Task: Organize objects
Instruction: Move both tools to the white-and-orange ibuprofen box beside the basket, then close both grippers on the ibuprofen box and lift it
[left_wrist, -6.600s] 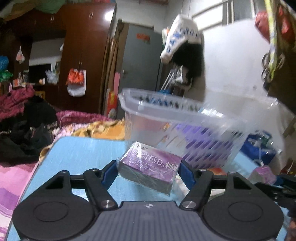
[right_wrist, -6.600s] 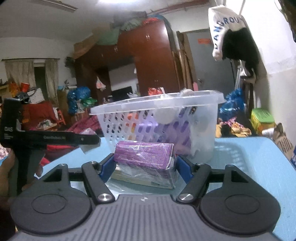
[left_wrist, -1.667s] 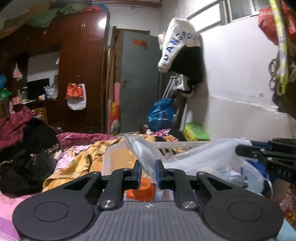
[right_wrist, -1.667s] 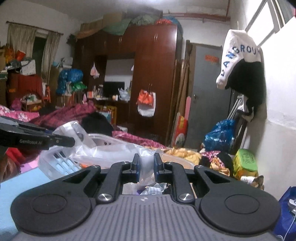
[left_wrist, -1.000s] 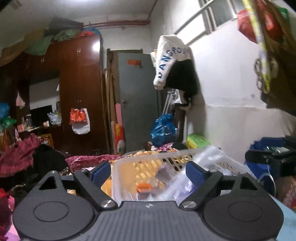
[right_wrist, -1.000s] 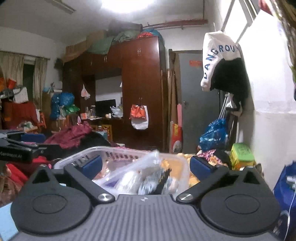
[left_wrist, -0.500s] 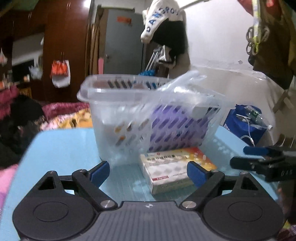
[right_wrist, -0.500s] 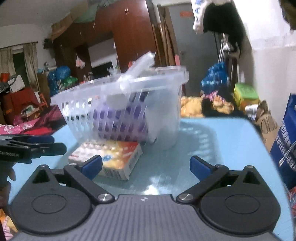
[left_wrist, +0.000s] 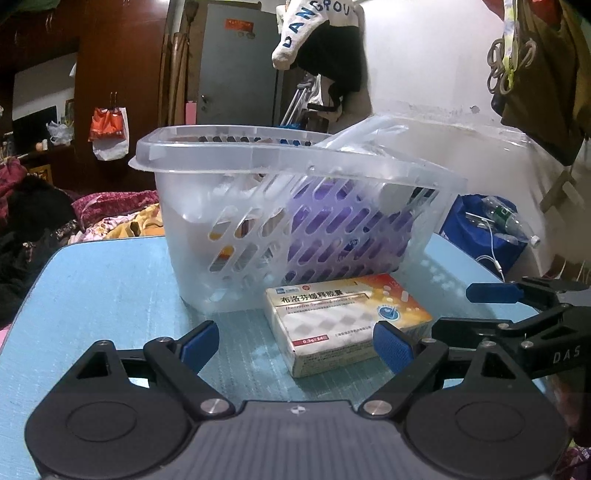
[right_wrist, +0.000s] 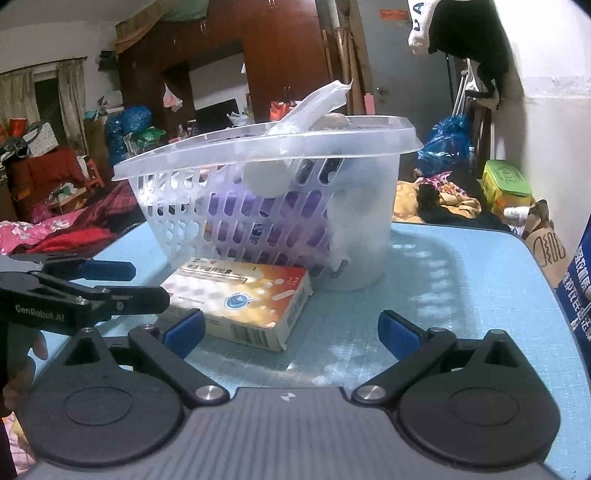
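On the worktop, in front of the basket: one medicine box lying flat between two wide-spread grippers.

Worktop (left_wrist: 96, 280): pale blue sheet with a fine printed grid, rounded corners.

Basket (left_wrist: 295, 173): translucent white plastic, broad flat rim, walls pierced by rows of slanted oblong slots; it stands upright at the middle of the worktop.

Basket contents: purple packaging shows through the slots; a crumpled clear plastic bag (right_wrist: 317, 101) pokes up above the rim.

Medicine box (left_wrist: 347, 317): flat rectangular carton, white fading to orange-red, round blue emblem and printed Chinese text on top. It lies face up just in front of the basket wall, near it; whether they touch cannot be told.

Box axis: long side runs roughly along the front of the basket, slightly skewed; in the right wrist view the barcoded long edge faces the camera.

Left gripper (left_wrist: 295, 343): jaws wide apart, blue pads, nothing held; it hovers low in front of the basket, its right pad just beside the box's near corner.

Right gripper (right_wrist: 291, 332): jaws wide apart, empty; its left pad sits close to the box's near edge.

Crossing views: each gripper shows at the edge of the other's camera, flanking the box.
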